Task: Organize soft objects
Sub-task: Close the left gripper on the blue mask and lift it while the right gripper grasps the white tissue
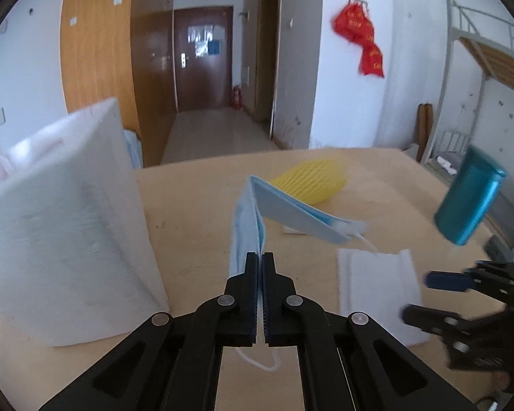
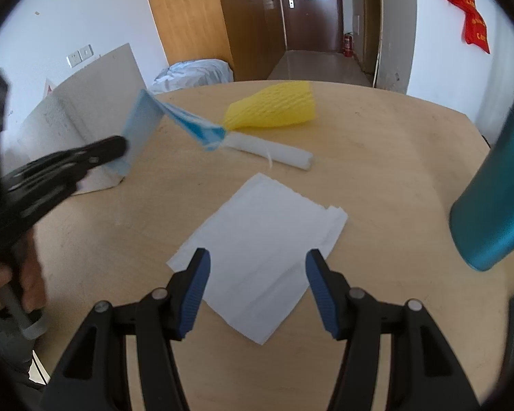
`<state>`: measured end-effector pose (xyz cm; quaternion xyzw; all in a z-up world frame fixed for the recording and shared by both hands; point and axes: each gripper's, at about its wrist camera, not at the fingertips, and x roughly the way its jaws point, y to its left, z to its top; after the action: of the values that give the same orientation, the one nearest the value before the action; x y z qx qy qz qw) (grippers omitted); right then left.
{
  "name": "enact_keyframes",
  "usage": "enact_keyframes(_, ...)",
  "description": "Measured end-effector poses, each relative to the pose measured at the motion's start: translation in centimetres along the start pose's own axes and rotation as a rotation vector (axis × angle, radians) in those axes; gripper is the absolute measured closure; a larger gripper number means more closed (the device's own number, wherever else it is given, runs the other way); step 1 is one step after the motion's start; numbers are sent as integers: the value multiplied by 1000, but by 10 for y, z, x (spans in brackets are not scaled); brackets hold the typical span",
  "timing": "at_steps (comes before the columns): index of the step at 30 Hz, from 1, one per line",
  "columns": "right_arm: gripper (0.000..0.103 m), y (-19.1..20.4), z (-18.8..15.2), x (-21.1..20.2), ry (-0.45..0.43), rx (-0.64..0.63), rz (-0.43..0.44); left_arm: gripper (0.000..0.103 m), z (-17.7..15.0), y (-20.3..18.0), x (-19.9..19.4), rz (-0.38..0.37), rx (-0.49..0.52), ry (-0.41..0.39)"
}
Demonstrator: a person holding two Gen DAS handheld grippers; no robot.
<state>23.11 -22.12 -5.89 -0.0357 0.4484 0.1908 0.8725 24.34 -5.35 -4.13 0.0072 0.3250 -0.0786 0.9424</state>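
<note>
My left gripper [image 1: 260, 257] is shut on a blue face mask [image 1: 291, 212] and holds it folded above the wooden table [image 1: 195, 212]; the mask also shows in the right wrist view [image 2: 144, 126]. My right gripper [image 2: 257, 257] is open and empty, just above a flat white tissue [image 2: 264, 239], which also shows in the left wrist view [image 1: 377, 284]. A yellow foam net [image 2: 274, 106] lies at the far side. A rolled white mask [image 2: 270, 152] lies in front of it.
A white foam block [image 1: 61, 226] stands on the table's left. A teal cup [image 2: 497, 198] stands at the right edge. The round table edge runs behind the yellow net.
</note>
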Motion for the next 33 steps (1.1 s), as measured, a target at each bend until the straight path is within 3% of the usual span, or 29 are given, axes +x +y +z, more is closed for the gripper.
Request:
enact_keyframes(13,41,16,9,28,72,-89,-80,101,-2,16,-48,-20,-44,-84)
enact_keyframes(28,41,16,7,39,98,-129,-94,101,-9,31,-92,-19,-77,-166)
enact_keyframes(29,46,18,7,38,99,-134,-91,101,-10,31,-95,-19,-76,-170)
enact_keyframes(33,81,22,5,33,111,-145,-74,101,-12,31,-100,-30,-74,-176)
